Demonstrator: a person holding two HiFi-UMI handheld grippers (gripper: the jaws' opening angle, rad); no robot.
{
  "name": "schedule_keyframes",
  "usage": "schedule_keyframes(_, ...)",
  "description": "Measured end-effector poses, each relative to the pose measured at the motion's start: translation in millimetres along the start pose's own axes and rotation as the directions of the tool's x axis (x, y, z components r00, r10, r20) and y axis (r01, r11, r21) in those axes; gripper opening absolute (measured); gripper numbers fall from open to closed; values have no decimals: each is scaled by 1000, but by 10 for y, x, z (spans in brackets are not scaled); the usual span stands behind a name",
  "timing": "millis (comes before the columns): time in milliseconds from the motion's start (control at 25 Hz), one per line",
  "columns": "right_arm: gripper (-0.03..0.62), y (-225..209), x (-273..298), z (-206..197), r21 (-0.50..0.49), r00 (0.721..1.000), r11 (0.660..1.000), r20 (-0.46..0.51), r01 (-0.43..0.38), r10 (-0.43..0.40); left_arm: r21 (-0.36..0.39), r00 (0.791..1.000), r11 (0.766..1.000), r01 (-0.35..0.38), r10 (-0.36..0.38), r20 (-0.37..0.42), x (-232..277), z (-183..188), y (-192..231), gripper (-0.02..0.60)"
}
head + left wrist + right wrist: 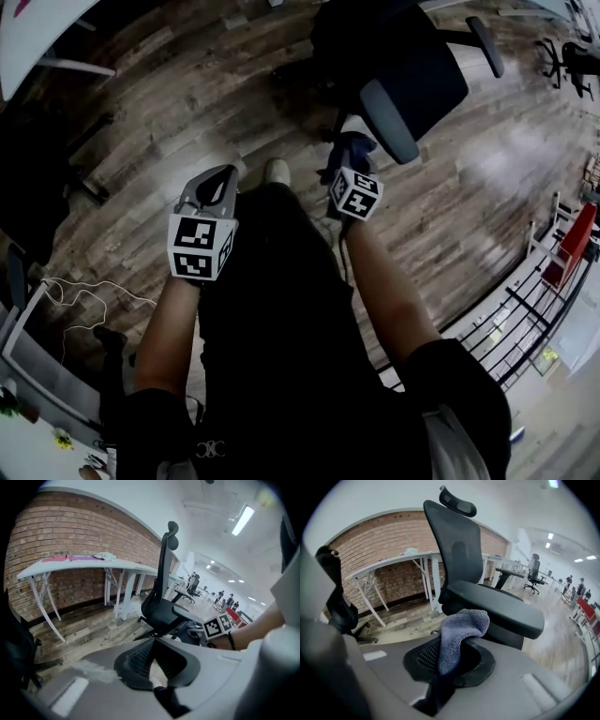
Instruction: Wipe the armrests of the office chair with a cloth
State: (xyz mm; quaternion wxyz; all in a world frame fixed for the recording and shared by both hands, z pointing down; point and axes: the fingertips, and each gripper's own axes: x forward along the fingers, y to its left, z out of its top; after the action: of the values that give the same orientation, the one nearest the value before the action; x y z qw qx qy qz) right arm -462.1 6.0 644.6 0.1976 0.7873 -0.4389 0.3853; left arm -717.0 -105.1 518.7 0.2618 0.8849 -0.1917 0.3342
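Observation:
A black office chair [412, 66] stands ahead of me on the wood floor. Its near grey armrest [389, 122] is just beyond my right gripper [352, 159], which is shut on a blue-grey cloth [354, 148]. In the right gripper view the cloth [461, 627] rises from the right gripper [447, 660], its top close to the armrest pad [506, 609]; I cannot tell whether they touch. The far armrest [486, 45] sticks out beyond the seat. My left gripper [220, 178] hangs to the left, away from the chair, open and empty. Through its gap [157, 667] a shoe shows.
White tables [84, 564] stand along a brick wall behind the chair [161, 606]. Another dark chair [37, 178] is at my left, and a white table corner [37, 28] at the top left. A metal railing [525, 309] runs along the right. More chairs [567, 61] stand farther off.

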Motion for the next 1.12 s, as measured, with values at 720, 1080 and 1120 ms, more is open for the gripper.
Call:
schedule_keyframes(720, 49, -639, 682, 269, 35, 969, 991, 205, 130, -134, -15, 997, 1000, -11, 10, -70, 601, -518, 137, 6)
schedule_keyframes(1080, 49, -512, 1251, -81, -123, 998, 992, 67, 15, -7, -43, 993, 992, -117, 116, -36, 638, -631, 412, 6)
schedule_keyframes(1120, 49, -463, 1332, -120, -132, 998, 991, 58, -3, 10, -44, 992, 991, -126, 125, -34, 632, -655, 449, 6)
